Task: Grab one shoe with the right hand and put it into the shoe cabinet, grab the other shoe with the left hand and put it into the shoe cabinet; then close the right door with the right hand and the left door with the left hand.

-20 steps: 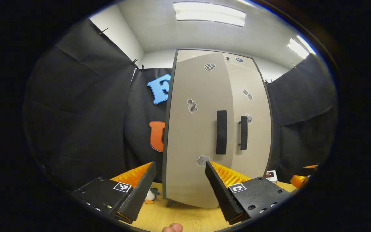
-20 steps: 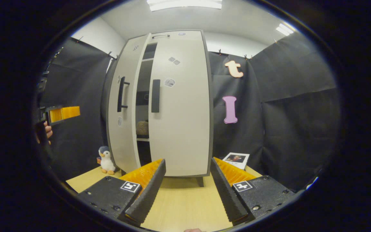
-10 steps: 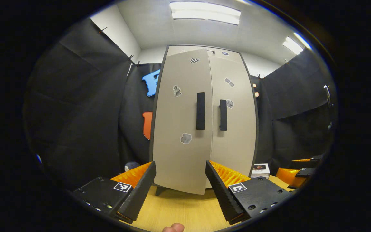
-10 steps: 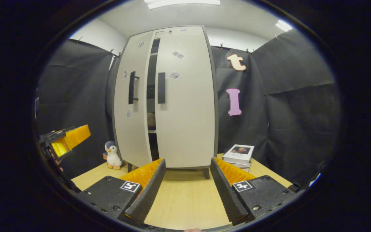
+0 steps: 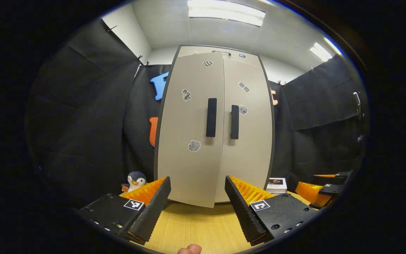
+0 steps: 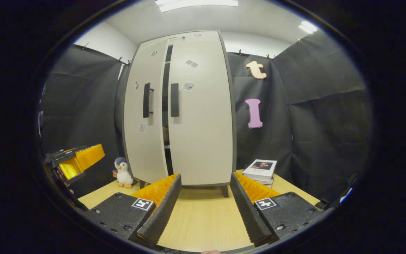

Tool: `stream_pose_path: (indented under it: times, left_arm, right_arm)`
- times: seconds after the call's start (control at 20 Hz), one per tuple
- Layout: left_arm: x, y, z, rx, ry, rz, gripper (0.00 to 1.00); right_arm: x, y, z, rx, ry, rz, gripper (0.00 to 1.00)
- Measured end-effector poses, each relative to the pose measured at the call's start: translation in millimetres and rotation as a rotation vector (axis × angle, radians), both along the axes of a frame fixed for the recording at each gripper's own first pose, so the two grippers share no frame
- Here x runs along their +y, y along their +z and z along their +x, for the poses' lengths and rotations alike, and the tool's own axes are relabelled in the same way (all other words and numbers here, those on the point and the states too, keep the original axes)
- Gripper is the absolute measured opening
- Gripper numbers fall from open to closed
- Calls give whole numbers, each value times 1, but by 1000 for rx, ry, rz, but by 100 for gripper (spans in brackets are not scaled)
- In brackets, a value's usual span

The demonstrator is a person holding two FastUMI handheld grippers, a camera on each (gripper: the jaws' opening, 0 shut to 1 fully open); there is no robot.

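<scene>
A tall beige shoe cabinet [image 5: 217, 127] [image 6: 189, 113] stands at the back of the wooden table. Its right door [image 6: 203, 116] sits flush. Its left door [image 5: 192, 130] [image 6: 145, 116] stands slightly ajar, leaving a narrow dark gap in the right gripper view. A little of a shelf and something on it shows through the gap; no shoe is clearly visible. My left gripper [image 5: 197, 206] is open, low over the table, a short way in front of the doors. My right gripper [image 6: 205, 204] is open too, back from the cabinet. The left gripper [image 6: 78, 160] also appears at the left of the right gripper view.
A plush penguin [image 5: 135, 180] [image 6: 122, 172] stands left of the cabinet. A stack of books [image 6: 261, 171] [image 5: 277, 185] lies to its right. Black cloth walls close in both sides. The wooden tabletop [image 6: 203, 218] spreads in front of the cabinet.
The left door has swung almost closed and the gap has narrowed. Both grippers have drawn back and lowered, so the cabinet looks smaller and more table shows.
</scene>
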State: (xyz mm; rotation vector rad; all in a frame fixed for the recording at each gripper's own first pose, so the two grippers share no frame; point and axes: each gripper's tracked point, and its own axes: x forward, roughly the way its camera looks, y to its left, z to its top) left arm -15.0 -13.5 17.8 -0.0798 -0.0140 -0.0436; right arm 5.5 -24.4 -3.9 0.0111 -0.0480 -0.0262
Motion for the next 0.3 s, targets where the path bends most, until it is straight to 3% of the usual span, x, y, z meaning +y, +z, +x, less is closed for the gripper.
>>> stream_pose_path:
  times: [0.3]
  left_arm:
    - [1,0,-1,4,16,6,93]
  right_arm:
    - [-5,3,2,-8,-6,4,90]
